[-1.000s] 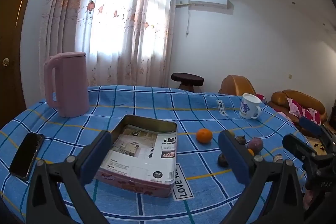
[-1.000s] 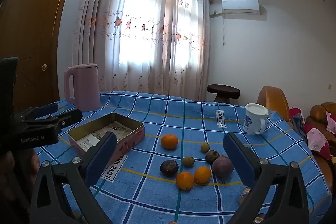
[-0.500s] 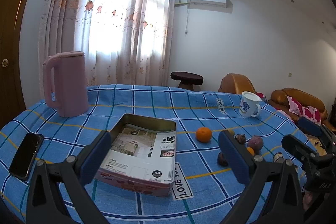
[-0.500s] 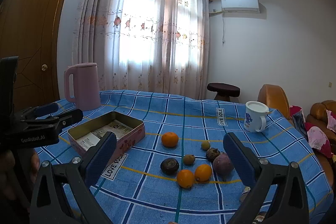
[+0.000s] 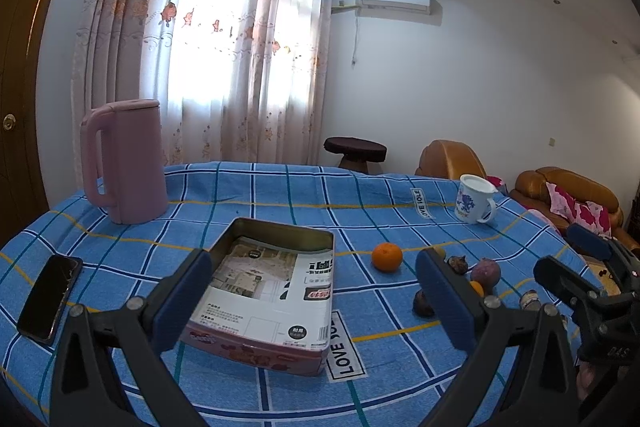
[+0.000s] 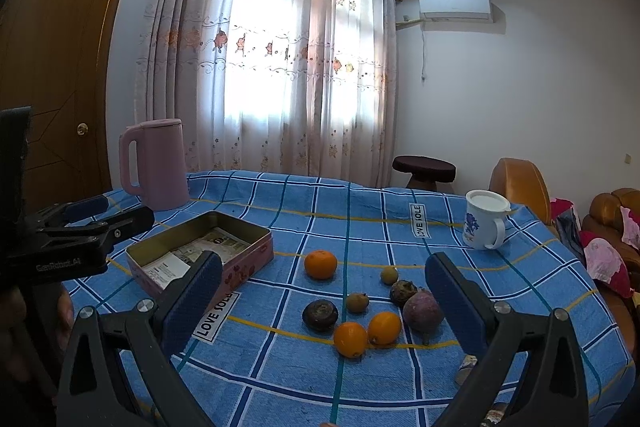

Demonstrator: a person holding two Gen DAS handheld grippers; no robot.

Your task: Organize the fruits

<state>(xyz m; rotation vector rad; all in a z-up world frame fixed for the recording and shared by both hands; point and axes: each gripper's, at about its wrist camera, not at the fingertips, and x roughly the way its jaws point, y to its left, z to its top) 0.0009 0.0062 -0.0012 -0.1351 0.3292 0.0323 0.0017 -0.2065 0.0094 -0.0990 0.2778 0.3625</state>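
The left gripper (image 5: 314,301) hangs above the near edge of the table with its jaws spread wide and nothing between them, framing an open pink tin box (image 5: 269,291) whose bottom is lined with printed paper. The right gripper (image 6: 322,301) is likewise wide apart and empty, poised over a cluster of fruit on the blue checked tablecloth (image 6: 280,211). The fruit lies to the right of the tin, none of it inside: a tangerine (image 6: 320,264) sits alone nearest the box, and beyond it, closer to the right gripper, are two small oranges (image 6: 367,333) touching each other, a dark round fruit (image 6: 319,314) just left of them, a purple passion fruit (image 6: 422,311) on their right, another dark wrinkled fruit (image 6: 403,292) and two small brownish fruits (image 6: 372,289) behind. At the far left of the table stands a pink electric kettle (image 5: 124,166); a black phone (image 5: 50,297) lies flat near the left edge, and a white mug with a blue print (image 6: 483,225) stands at the far right.
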